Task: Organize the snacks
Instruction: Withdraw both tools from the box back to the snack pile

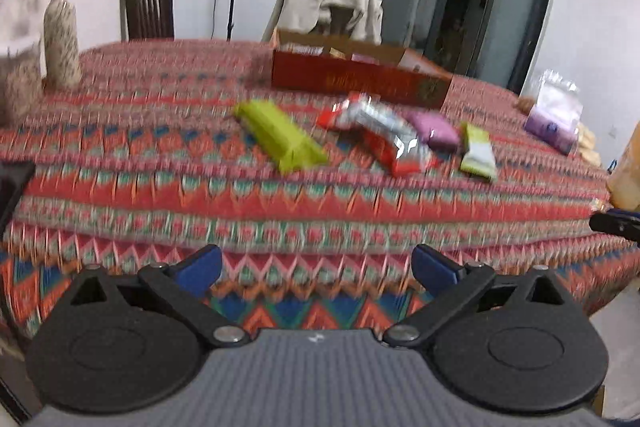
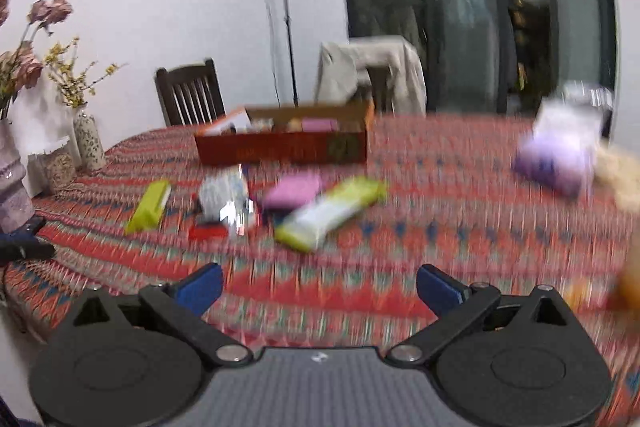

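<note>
Several snack packs lie on the patterned tablecloth: a lime-green pack [image 1: 282, 135] [image 2: 148, 207], a red and silver pack [image 1: 382, 133] [image 2: 224, 205], a purple pack [image 1: 436, 129] [image 2: 294, 190] and a green and white pack [image 1: 477, 151] [image 2: 330, 213]. Behind them stands an open red cardboard box [image 1: 360, 81] [image 2: 282, 147] with snacks inside. My left gripper [image 1: 316, 269] is open and empty, near the table's front edge. My right gripper [image 2: 319, 289] is open and empty, above the cloth in front of the packs.
A clear bag with purple contents [image 1: 554, 115] [image 2: 556, 151] lies at the right. A patterned vase [image 1: 60, 39] [image 2: 89, 139] with flowers stands at the left. Two chairs [image 1: 147, 5] [image 2: 190, 93] stand behind the table; one has a beige cloth draped over it.
</note>
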Motion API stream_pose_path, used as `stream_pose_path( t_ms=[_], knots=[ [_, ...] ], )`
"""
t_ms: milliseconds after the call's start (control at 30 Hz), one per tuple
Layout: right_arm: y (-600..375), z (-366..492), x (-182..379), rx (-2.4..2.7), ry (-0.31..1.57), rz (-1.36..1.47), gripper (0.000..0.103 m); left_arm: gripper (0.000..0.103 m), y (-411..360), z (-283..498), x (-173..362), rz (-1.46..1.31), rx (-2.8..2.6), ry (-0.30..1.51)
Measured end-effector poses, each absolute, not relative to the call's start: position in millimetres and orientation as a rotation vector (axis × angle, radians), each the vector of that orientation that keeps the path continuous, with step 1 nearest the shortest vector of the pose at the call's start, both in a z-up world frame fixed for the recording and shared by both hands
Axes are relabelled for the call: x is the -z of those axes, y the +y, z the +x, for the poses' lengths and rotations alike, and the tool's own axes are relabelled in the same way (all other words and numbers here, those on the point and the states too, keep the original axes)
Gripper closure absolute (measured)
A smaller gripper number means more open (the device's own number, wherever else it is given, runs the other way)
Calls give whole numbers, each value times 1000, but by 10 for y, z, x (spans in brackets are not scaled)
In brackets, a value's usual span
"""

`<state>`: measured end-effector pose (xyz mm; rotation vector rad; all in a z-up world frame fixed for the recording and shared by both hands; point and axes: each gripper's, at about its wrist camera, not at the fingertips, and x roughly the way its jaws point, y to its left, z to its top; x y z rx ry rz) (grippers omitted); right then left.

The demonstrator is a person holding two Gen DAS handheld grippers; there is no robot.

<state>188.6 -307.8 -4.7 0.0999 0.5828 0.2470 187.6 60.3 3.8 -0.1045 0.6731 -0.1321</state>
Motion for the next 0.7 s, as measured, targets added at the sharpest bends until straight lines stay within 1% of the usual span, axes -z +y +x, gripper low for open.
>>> stream_pose_path(
  t_ms=[133, 367, 567, 700],
  knots=[
    [-3116, 1710, 226, -237, 647, 99, 0, 0, 615, 1819, 16, -110, 132, 684],
    [-3151, 1669, 233, -200, 633, 121, 0, 0, 542, 1928, 1, -91, 134, 671],
    [-3064, 2012, 236, -213, 623, 143, 0, 0, 448, 2260, 7, -74, 123, 673],
    [-2998, 2366, 292, -228, 630, 170, 1, 0, 518, 2603, 28, -112, 92, 681]
  ],
)
